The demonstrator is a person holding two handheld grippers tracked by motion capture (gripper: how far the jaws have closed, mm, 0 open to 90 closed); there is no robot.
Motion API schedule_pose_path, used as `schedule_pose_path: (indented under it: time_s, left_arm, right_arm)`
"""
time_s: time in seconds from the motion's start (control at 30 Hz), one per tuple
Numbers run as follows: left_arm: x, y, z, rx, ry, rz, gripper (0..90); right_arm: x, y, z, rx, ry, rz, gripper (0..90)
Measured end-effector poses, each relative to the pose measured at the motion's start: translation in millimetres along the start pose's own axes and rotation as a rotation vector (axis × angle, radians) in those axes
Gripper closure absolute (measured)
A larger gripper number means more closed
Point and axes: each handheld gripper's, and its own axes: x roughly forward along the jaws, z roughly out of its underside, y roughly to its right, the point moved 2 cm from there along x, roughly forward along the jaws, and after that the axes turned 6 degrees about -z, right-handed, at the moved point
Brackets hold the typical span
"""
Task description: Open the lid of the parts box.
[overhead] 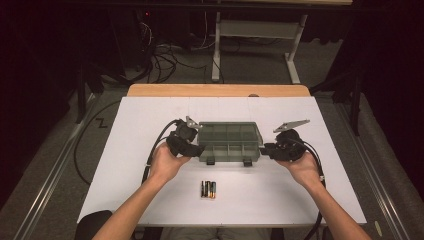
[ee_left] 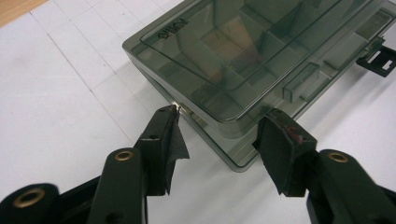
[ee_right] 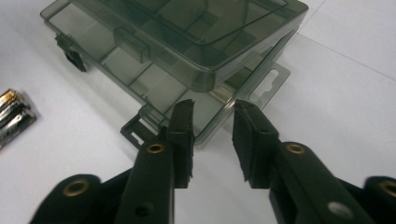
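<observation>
Both jaws of the left gripper (ee_left: pixel 219 121) stand well apart around the near left corner of the box (overhead: pixel 229 141), one tip touching its edge, the other just beside its side wall, with no squeeze on it. Those of the right gripper (ee_right: pixel 212 112) are parted less widely at the box's right end, straddling the edge of its base without pressing. This smoky see-through plastic box with inner dividers lies flat at the middle of the white table (overhead: pixel 130 150), lid down, long axis running left to right, its two latches facing the person. Three batteries (overhead: pixel 208 189) lie side by side nearer the person, apart from the box.
</observation>
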Motion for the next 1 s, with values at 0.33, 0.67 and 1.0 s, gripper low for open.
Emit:
schedule_pose_path:
  time_s: [0.33, 0.67, 1.0]
  left_arm:
    - [-0.4, -2.5, -4.9, -0.007, 0.009, 0.002, 47.8]
    - [-3.3, -7.0, -10.9, -0.028, 0.046, 0.007, 47.4]
    - [-5.6, -12.0, -15.3, -0.045, 0.062, 0.008, 47.2]
  right_arm:
    - [10.0, 11.1, -4.2, 0.110, -0.004, -0.002, 63.8]
    - [17.6, 18.0, -10.2, 0.154, 0.015, 0.027, 72.3]
    - [32.6, 17.8, -19.1, 0.159, -0.006, 0.045, 74.6]
